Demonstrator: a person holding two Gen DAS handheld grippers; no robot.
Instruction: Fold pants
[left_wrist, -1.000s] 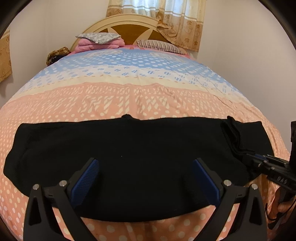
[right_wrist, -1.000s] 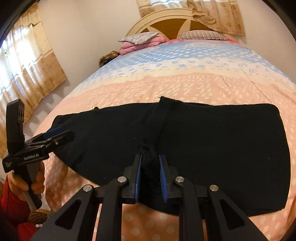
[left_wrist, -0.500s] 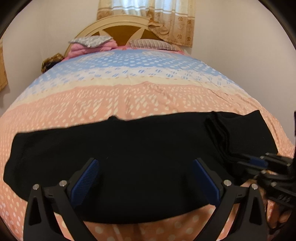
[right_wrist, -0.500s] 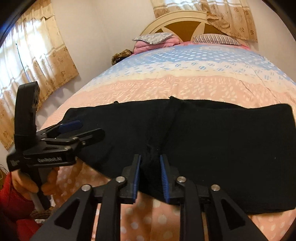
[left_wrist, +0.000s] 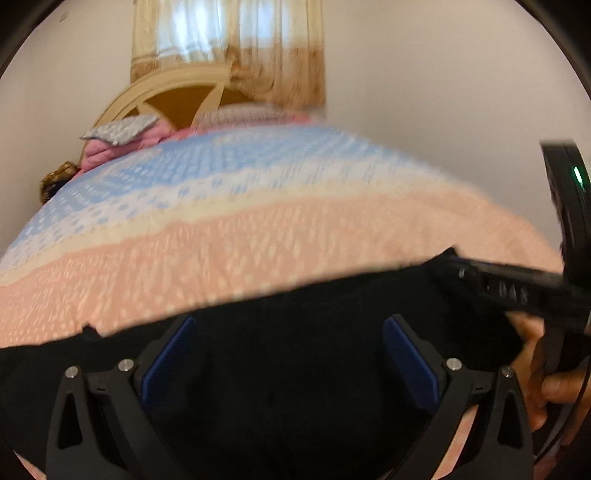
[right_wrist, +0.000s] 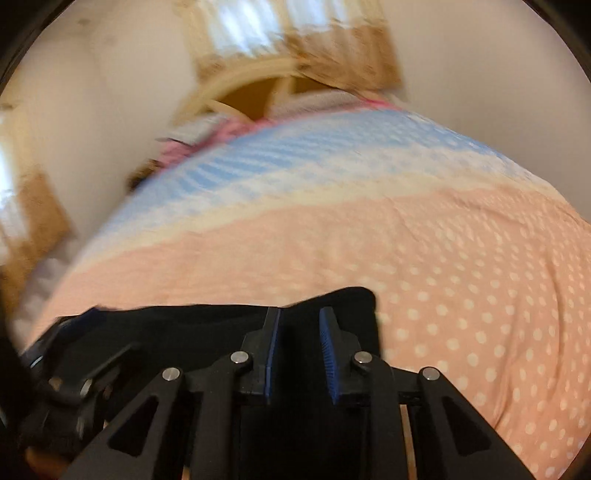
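The black pants (left_wrist: 295, 369) lie across the near side of the bed, blurred by motion. My left gripper (left_wrist: 290, 321) hovers over them, open, its blue pads wide apart with nothing pinched. My right gripper (right_wrist: 300, 314) is shut on a bunched fold of the pants (right_wrist: 184, 332), and black cloth fills the narrow gap between its pads. The cloth's free edge ends just right of that gripper. In the left wrist view the right gripper's black body (left_wrist: 517, 288) reaches in from the right, held by a hand (left_wrist: 546, 376).
The bed cover (left_wrist: 258, 240) is pink with white dots near me and blue farther back. Pillows (left_wrist: 118, 133) and a wooden headboard (left_wrist: 173, 96) stand at the far end under a curtain (left_wrist: 258, 55). Bare cover (right_wrist: 461, 295) lies right of the pants.
The right gripper has swung left with the pants' fold, so the right stretch of cloth now lies gathered at it. The left gripper has shifted right. Both views have tilted and blurred.
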